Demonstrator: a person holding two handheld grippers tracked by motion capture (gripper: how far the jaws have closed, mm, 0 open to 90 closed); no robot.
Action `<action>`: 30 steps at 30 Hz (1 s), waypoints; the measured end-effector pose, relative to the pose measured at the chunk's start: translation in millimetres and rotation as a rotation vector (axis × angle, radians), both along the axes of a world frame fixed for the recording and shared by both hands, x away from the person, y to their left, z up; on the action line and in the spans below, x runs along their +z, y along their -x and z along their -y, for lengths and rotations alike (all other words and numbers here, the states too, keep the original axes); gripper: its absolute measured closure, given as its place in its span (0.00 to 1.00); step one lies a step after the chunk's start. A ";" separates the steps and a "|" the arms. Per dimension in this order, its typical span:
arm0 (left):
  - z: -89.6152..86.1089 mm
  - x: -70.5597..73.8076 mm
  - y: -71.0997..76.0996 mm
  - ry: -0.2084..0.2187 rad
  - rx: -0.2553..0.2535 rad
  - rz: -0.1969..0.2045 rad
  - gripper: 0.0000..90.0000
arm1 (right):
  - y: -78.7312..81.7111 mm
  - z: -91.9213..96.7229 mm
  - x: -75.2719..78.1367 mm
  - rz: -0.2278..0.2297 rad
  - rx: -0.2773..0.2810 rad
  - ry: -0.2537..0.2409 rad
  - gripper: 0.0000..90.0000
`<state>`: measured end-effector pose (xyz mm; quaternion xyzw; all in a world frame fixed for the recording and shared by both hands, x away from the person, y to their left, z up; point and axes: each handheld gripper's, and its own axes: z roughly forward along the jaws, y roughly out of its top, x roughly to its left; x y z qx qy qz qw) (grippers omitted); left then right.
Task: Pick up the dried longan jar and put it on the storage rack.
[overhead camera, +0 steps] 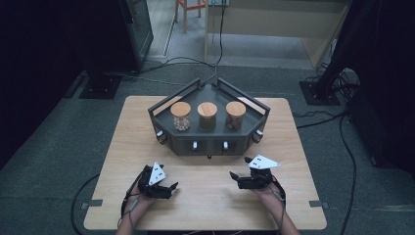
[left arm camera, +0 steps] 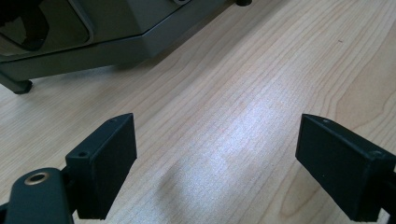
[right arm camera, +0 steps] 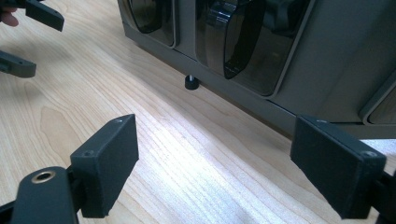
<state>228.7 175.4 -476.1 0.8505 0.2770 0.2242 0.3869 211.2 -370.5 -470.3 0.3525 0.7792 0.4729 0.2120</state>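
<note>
My left gripper (overhead camera: 172, 186) and right gripper (overhead camera: 236, 176) sit wide open, empty — if I rush toward the rack (overhead camera: 209, 146), I'd likely topple a jar (overhead camera: 207, 115).

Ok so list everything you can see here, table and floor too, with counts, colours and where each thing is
Light wooden table: one, centre of the high view.
Dark grey angular rack with knobs: one, far half of the table.
Glass jars with round wooden lids: three, in a row on the rack; left pale contents, middle greenish, right brown.
Orange-legged stool: one, far floor.
Black cables: several, on the grey floor.
Left gripper: black, jaws open, near left of the table.
Right gripper: black, jaws open, near right.
Hands: two, left, right.
</note>
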 end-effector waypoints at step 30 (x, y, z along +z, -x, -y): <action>3.2 -0.2 -1.4 -0.018 -0.014 -0.004 0.14 | -0.1 -2.8 -30.7 -0.039 0.008 0.002 0.17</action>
